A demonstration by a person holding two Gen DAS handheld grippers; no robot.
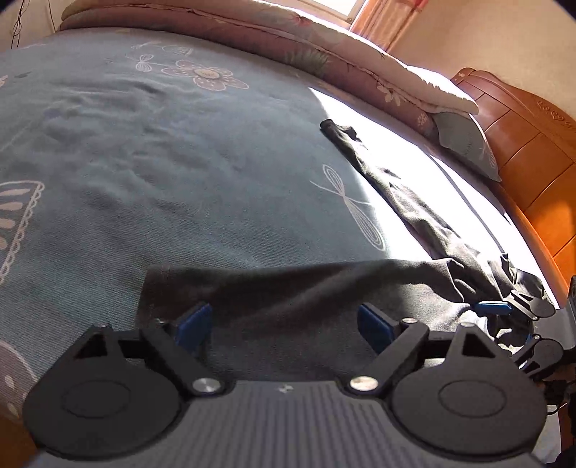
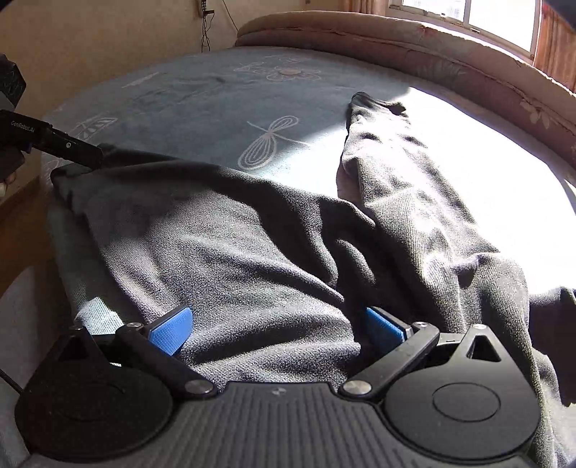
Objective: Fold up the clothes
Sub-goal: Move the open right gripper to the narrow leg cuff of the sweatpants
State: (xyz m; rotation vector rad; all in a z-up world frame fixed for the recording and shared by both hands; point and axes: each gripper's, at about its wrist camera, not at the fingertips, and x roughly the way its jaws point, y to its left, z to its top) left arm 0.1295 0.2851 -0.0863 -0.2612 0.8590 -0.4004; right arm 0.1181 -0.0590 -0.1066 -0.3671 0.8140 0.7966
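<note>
— On the near edge of the bed, what lies there?

— Dark trousers (image 2: pixel 252 244), crumpled. The waist end is bunched close to the cameras; one leg (image 2: pixel 414 172) stretches away across the bed into a bright patch of sun, its cuff at the far end.

— And the left gripper (image 1: pixel 284 324)?

— Its jaws stand wide apart over the near edge of the cloth. The blue pads (image 1: pixel 196 322) sit on either side with dark fabric lying between them, but they do not press on it. In the right wrist view its black finger reaches in from the left and sits at the far corner of the waist end.

— The right gripper (image 2: pixel 277 329)?

— Also spread wide, low over the bunched cloth. Fabric humps up between the blue pads (image 2: pixel 171 329); it touches or hides the right-hand one, yet nothing is clamped.

— What is under it all?

— A grey-blue bedspread (image 1: pixel 144 144) printed with pale flowers and dragonflies. Along the far side runs a folded quilt (image 1: pixel 288 43), beside it a pillow (image 1: pixel 468 144) against a wooden headboard (image 1: pixel 522 136), with a window (image 2: pixel 468 18) letting the sun in.
</note>
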